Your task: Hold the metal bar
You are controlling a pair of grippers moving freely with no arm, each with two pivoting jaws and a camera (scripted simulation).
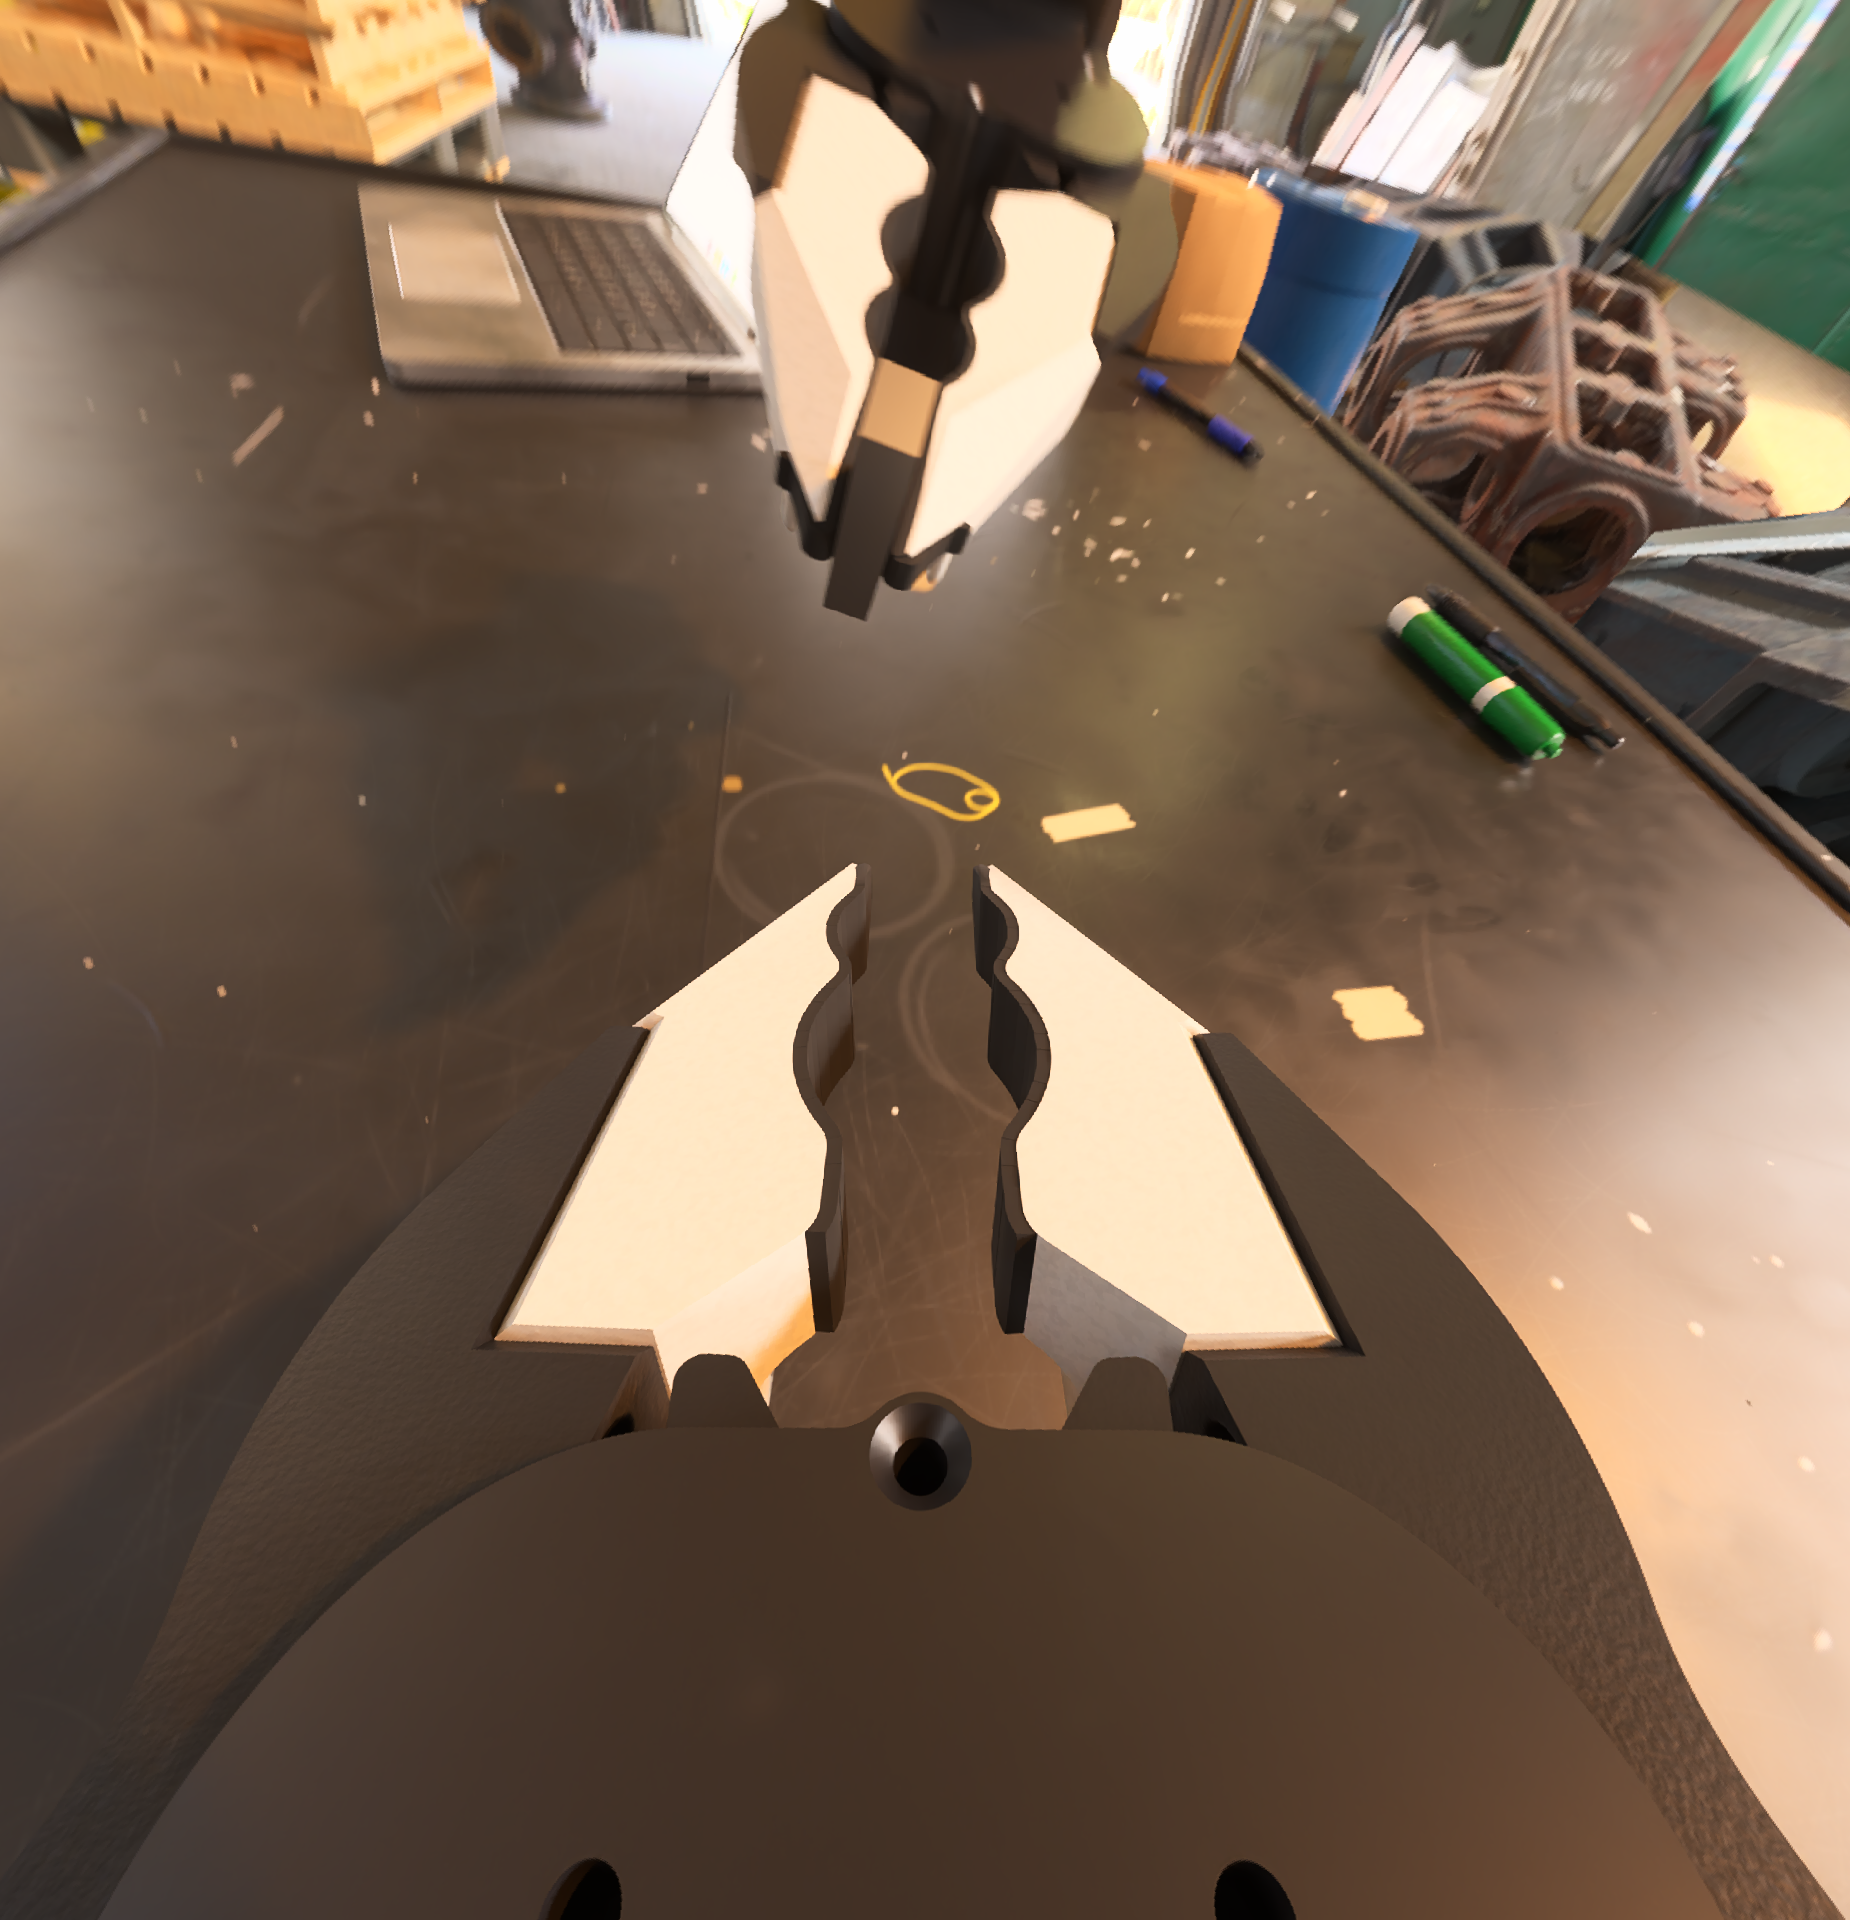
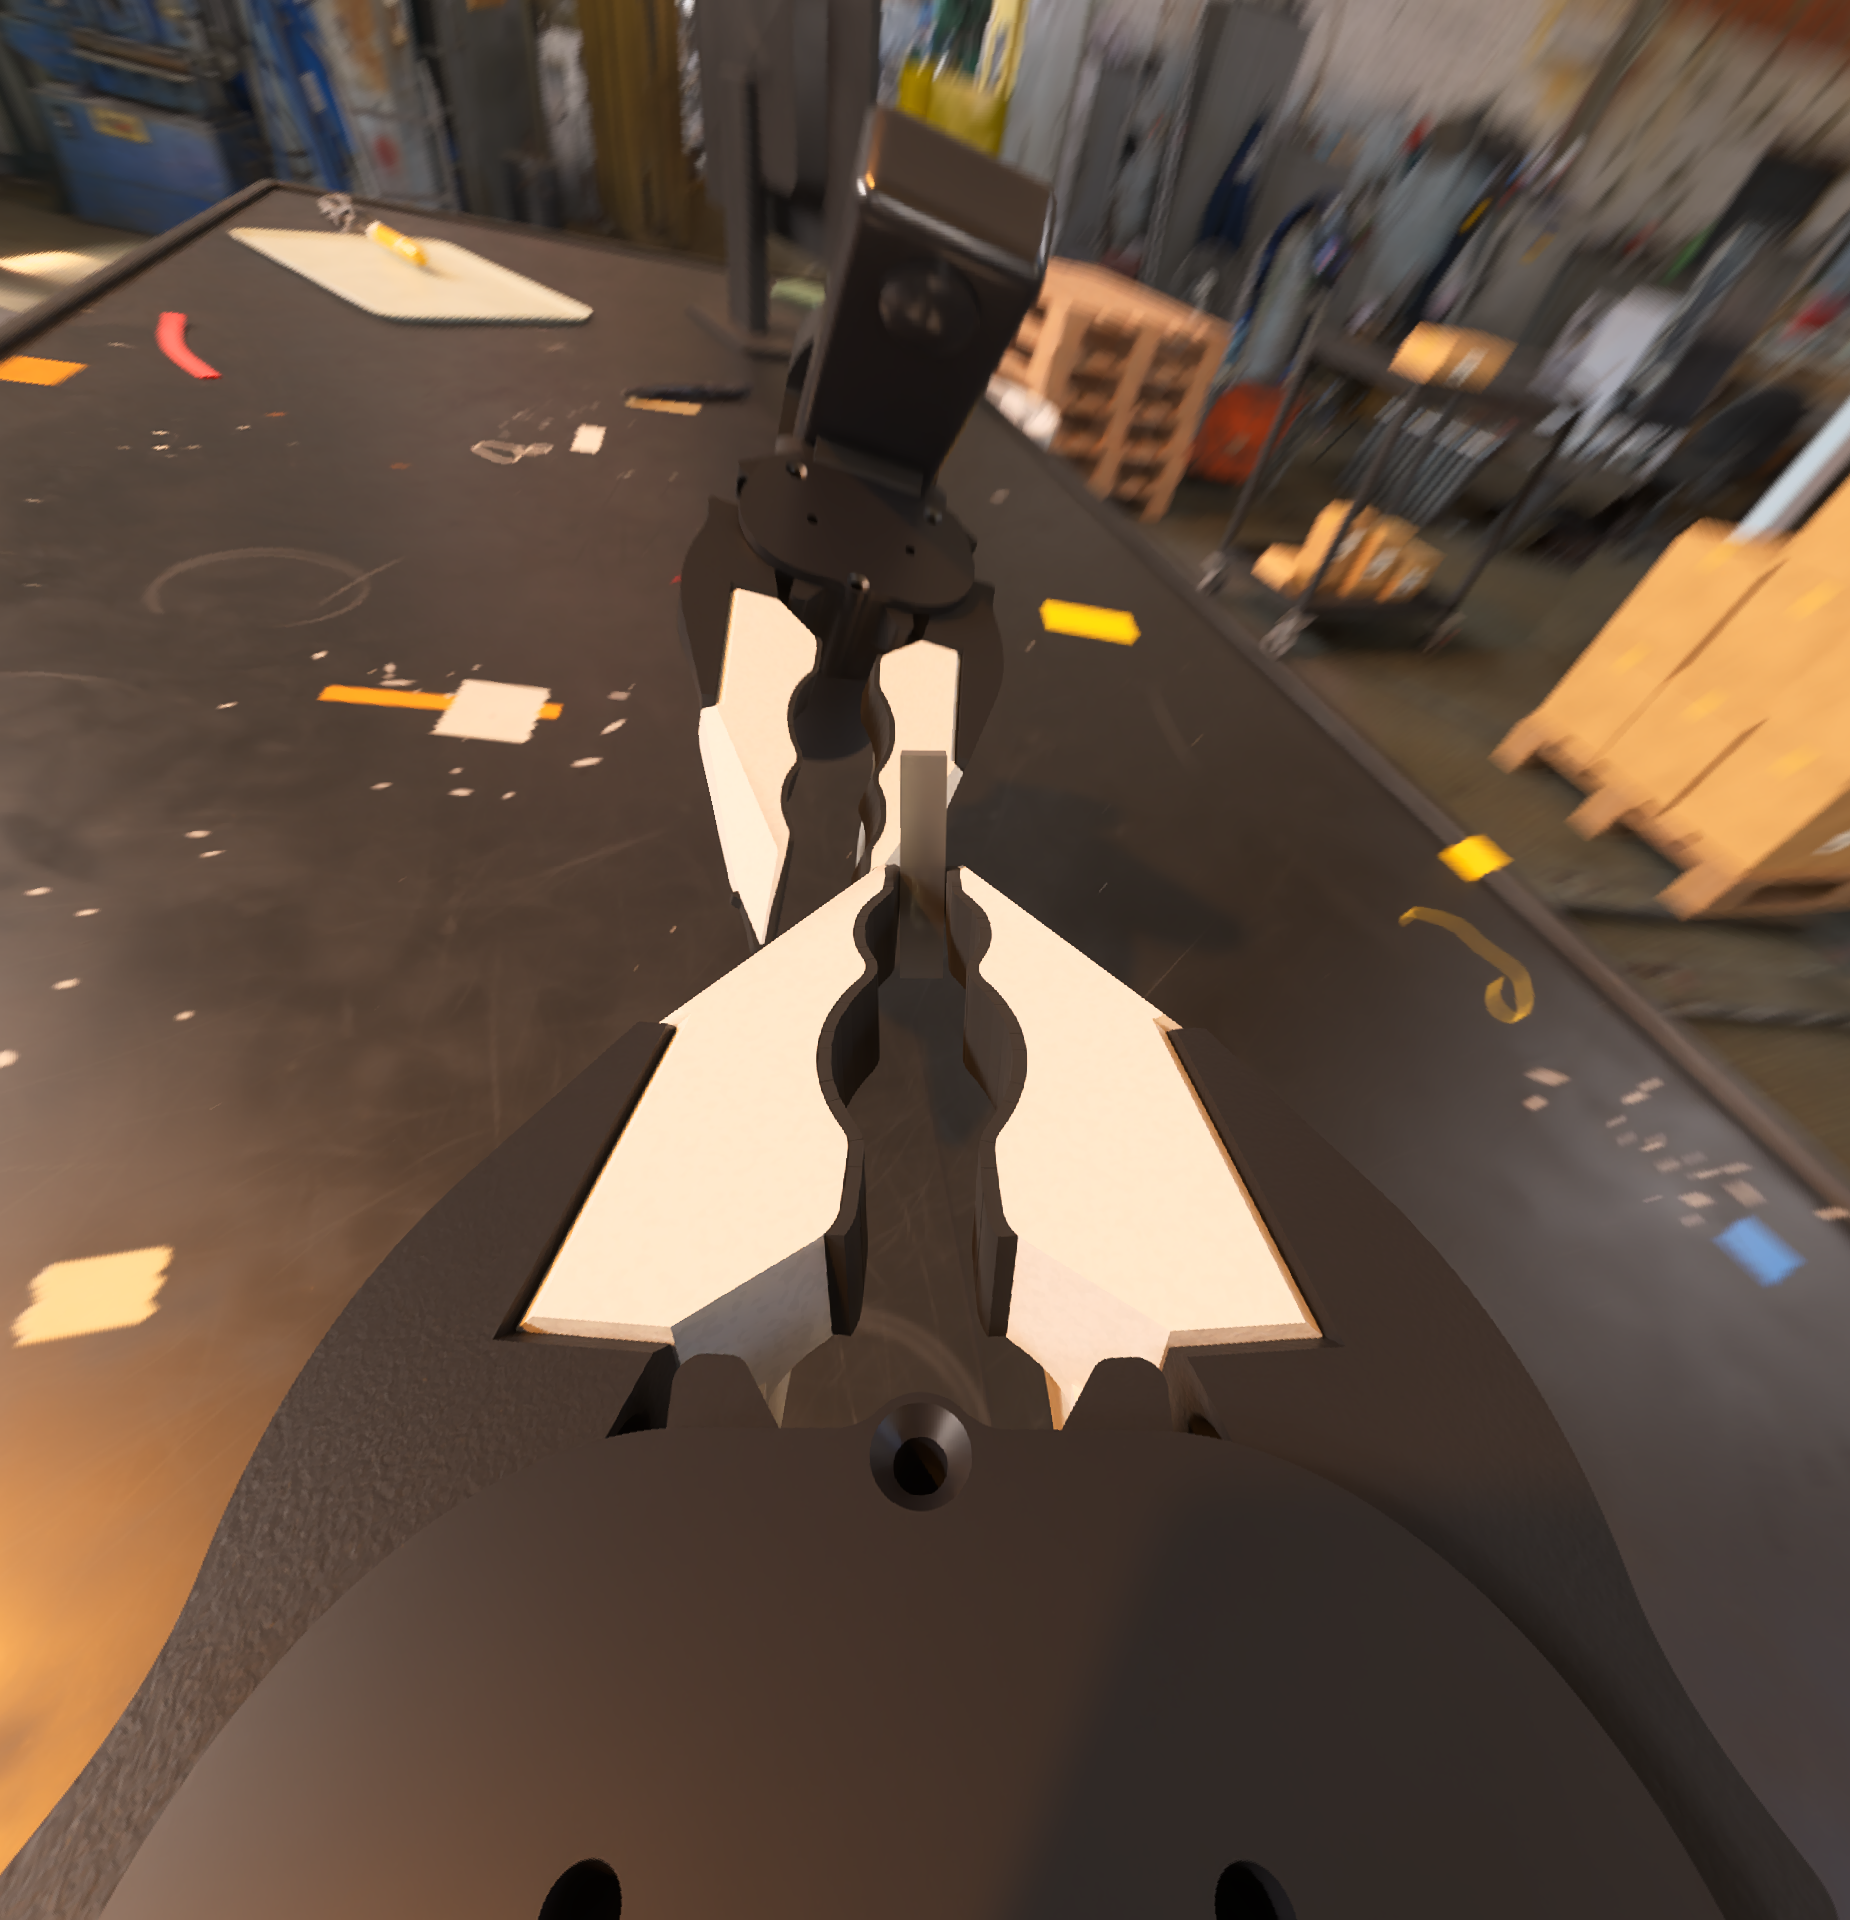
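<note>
Your metal bar (image 2: 922, 862) is sitting pinched between the tips of your right gripper (image 2: 922, 883), up in the air above the middle of the desk (image 2: 277, 935); its pale end is poking out past the fingertips. In the left wrist view the same bar (image 1: 879, 499) is hanging out of the right gripper (image 1: 890, 561), its darker end pointing down toward the desk without touching it. So your right fingers (image 2: 755, 1122) are grasping the bar near their tips.

Your left gripper (image 1: 919, 883) is hovering over the desk, facing the right one, and its fingers (image 1: 713, 1122) are standing released, with a clear gap between them and nothing in it. The bar is well apart from those fingers, farther along the desk and higher. In the right wrist view the left gripper (image 2: 827, 894) is appearing just beyond the bar's tip.

Further out, a yellow rubber band (image 1: 942, 792) is lying on the desk just ahead of your left fingertips, with pale tape scraps (image 1: 1087, 824) beside it. A green marker (image 1: 1472, 675) and a black pen (image 1: 1523, 665) are lying together by the right edge of the desk. A blue pen (image 1: 1196, 412) is lying nearer the far right corner, close to a cardboard box (image 1: 1207, 270). An open laptop (image 1: 557, 281) is sitting toward the far edge.
</note>
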